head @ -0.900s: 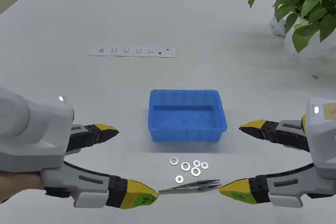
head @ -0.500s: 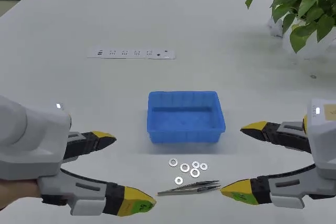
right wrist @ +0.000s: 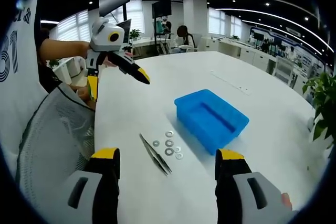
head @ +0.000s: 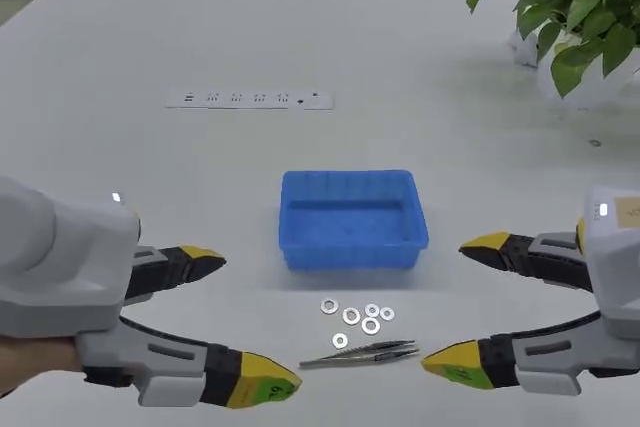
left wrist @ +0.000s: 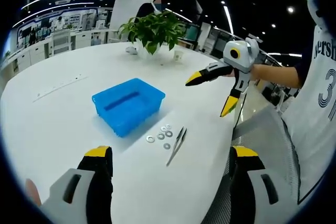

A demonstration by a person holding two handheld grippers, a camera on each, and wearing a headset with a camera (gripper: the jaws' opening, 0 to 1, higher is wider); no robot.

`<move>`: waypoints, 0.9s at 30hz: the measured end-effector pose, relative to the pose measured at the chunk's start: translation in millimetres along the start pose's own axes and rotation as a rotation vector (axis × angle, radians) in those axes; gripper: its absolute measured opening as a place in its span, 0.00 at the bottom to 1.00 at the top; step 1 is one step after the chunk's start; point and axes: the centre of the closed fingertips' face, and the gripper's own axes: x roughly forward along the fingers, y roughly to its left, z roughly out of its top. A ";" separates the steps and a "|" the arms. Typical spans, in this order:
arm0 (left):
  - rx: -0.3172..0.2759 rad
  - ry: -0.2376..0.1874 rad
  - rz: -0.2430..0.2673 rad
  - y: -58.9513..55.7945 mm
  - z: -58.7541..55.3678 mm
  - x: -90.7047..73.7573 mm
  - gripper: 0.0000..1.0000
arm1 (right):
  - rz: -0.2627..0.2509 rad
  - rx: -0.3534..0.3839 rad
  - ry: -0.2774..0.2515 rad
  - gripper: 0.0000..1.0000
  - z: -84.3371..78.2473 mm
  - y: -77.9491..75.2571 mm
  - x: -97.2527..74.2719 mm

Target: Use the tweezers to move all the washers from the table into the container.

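Several small metal washers (head: 357, 314) lie on the white table in front of a blue container (head: 352, 220), and grey tweezers (head: 360, 353) rest just nearer to me. My left gripper (head: 247, 319) hovers open at the lower left, its jaws wide apart and holding nothing. At the lower right my right gripper (head: 462, 304) is open too, clear of the tweezers. In the left gripper view the washers (left wrist: 160, 135), tweezers (left wrist: 176, 145) and container (left wrist: 127, 104) lie ahead. The right gripper view shows the washers (right wrist: 169, 144), tweezers (right wrist: 154, 153) and container (right wrist: 211, 118).
A white power strip (head: 250, 99) lies further back on the table (head: 150, 37). A potted plant (head: 565, 7) stands at the back right corner. The table's near edge lies just below the tweezers, and a grey mesh chair (right wrist: 52, 140) is beside it.
My left gripper has dropped slightly and come a little nearer; the right gripper has held still. The washers, tweezers and container have stayed put; the head view has shifted slightly.
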 end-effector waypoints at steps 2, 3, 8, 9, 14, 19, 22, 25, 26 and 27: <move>0.001 0.002 0.001 0.2 -0.7 0.4 0.98 | 0.001 0.002 -0.003 0.75 0.5 0.4 -0.2; 0.002 0.003 0.001 0.2 -0.8 0.6 0.98 | 0.001 0.002 -0.001 0.75 0.4 0.5 -0.3; 0.002 0.001 -0.002 -1.3 -0.2 2.2 0.98 | -0.001 0.001 0.003 0.75 -1.0 0.7 0.3; 0.004 0.001 -0.003 -1.6 -0.2 2.3 0.98 | 0.000 0.000 0.006 0.74 -1.3 1.1 0.4; 0.007 0.004 -0.003 -1.7 -0.9 3.3 0.98 | 0.003 -0.003 0.003 0.74 -0.7 1.3 -1.3; 0.016 0.001 0.000 -1.9 -0.2 3.9 0.98 | 0.002 -0.003 0.007 0.74 -1.9 1.4 -1.2; 0.025 -0.006 0.006 -0.9 0.9 4.5 0.98 | 0.002 -0.003 0.007 0.74 -1.9 1.6 -1.4; 0.029 -0.026 0.001 -2.6 5.9 5.5 0.98 | 0.000 -0.003 0.009 0.74 -2.8 0.8 -1.5; 0.035 -0.034 -0.003 -3.5 7.8 5.8 0.98 | 0.001 -0.001 0.012 0.74 -3.8 0.4 -1.4; 0.040 -0.037 -0.004 -3.9 8.8 6.1 0.98 | 0.001 -0.001 0.013 0.74 -4.5 -0.1 -1.1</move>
